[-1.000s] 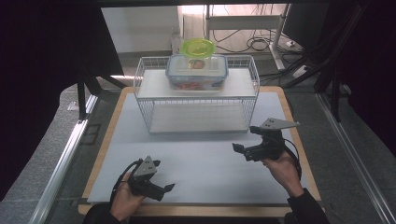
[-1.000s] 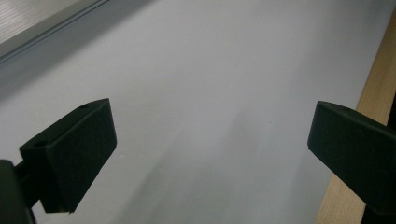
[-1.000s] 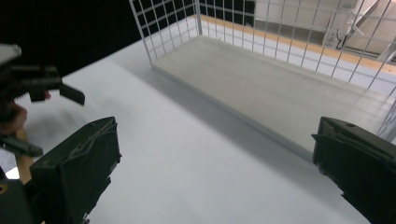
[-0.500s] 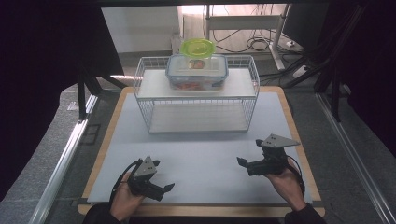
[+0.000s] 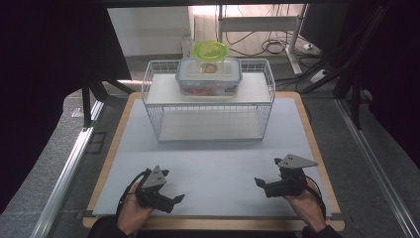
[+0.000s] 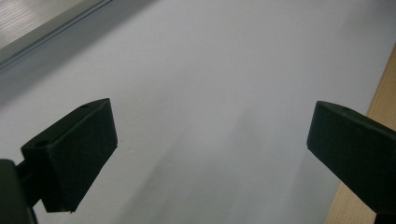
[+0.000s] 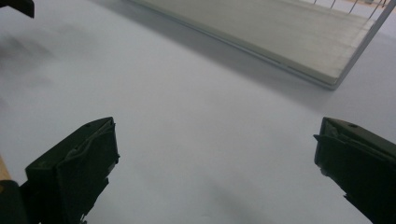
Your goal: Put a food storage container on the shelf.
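A clear lidded food container (image 5: 209, 76) sits on the top shelf of a white wire rack (image 5: 210, 101) at the far middle of the table, with a green bowl (image 5: 210, 50) behind it. My left gripper (image 5: 174, 198) rests low near the front left of the pale mat (image 5: 213, 163), jaws wide apart and empty; its own view has the two black fingers (image 6: 74, 154) over bare mat. My right gripper (image 5: 261, 184) lies near the front right, open and empty, its fingers (image 7: 74, 168) pointing left across the mat toward the rack's base board (image 7: 261, 32).
The mat lies on a wooden tabletop (image 5: 317, 148) whose edge shows in the left gripper view (image 6: 378, 102). Metal rails (image 5: 69, 168) run along both sides of the table. Cables and stand legs (image 5: 277, 44) lie on the floor beyond the rack.
My right gripper has moved back toward the front edge and lower, from beside the rack's front right corner to the mat's front right. The left gripper has stayed put.
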